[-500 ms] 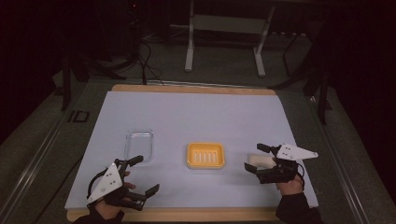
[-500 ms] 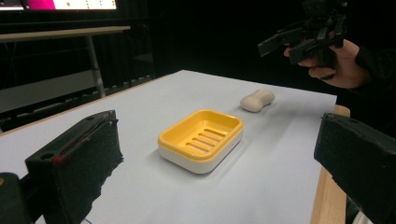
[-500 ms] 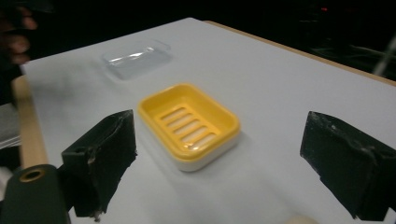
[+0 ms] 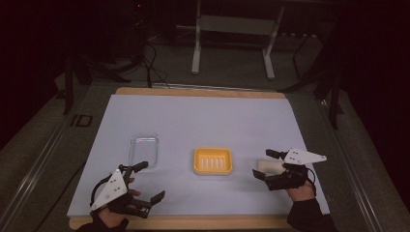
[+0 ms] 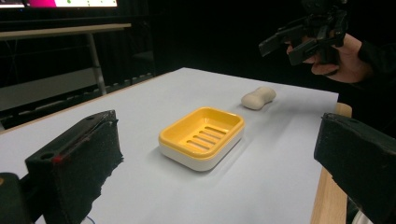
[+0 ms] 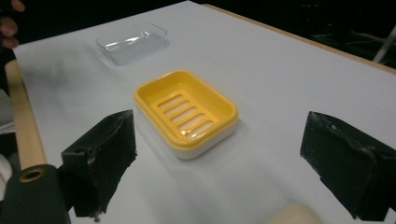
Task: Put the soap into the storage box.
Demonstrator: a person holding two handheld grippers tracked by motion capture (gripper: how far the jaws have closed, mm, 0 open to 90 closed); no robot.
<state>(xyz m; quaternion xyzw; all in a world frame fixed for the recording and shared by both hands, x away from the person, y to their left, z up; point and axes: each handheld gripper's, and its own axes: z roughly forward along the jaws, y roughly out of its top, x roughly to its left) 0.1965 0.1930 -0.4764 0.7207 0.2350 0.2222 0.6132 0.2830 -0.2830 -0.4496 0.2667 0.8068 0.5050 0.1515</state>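
High view: soap bar (image 4: 269, 166) between right gripper (image 4: 267, 165) jaws.

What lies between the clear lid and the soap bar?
The yellow soap dish sits between the clear lid and the soap bar, apart from both on the white sheet, seen in the high view.

Wide bare bench (image 4: 203, 116) beyond and around – only yellow soap dish (image 4: 212, 161) mid-bench, clear lid (image 4: 144, 151) left, soap bar (image 4: 269, 166) right in the way.

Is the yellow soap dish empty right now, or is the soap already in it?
Empty: the soap dish shows only its bare slotted floor, and the soap lies on the table beside it.
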